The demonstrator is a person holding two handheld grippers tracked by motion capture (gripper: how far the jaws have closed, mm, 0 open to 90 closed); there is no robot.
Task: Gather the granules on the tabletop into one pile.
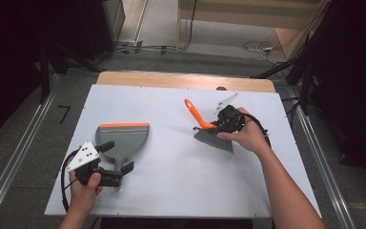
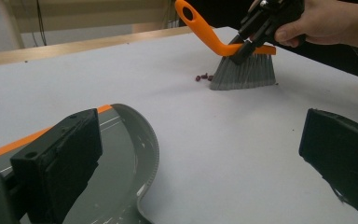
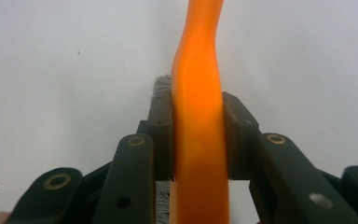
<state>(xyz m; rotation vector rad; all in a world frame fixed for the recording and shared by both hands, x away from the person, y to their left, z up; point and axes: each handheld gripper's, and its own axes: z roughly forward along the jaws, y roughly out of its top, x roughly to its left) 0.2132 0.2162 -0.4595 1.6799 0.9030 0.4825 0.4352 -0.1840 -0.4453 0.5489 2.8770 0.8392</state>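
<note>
A grey dustpan [image 1: 124,137] with an orange front lip lies flat at the table's left; its curved wall [image 2: 150,149] shows close up. My left gripper [image 1: 116,160] is open, jaws wide on either side of the dustpan's handle [image 1: 119,168] without pressing on it, also seen as left gripper [image 2: 200,144]. My right gripper [image 1: 220,125] is shut on the orange handle [image 3: 198,116] of a hand brush [image 1: 213,139]. The grey bristles [image 2: 244,74] rest on the table right of centre. A few small dark red bits [image 2: 204,77] lie just beside the bristles.
The table has a white top [image 1: 181,181] with a wooden strip [image 1: 186,80] along the far edge. Open white surface lies between dustpan and brush. Metal rails [image 1: 16,157] run along the floor on both sides, with cables [image 1: 259,47] beyond the table.
</note>
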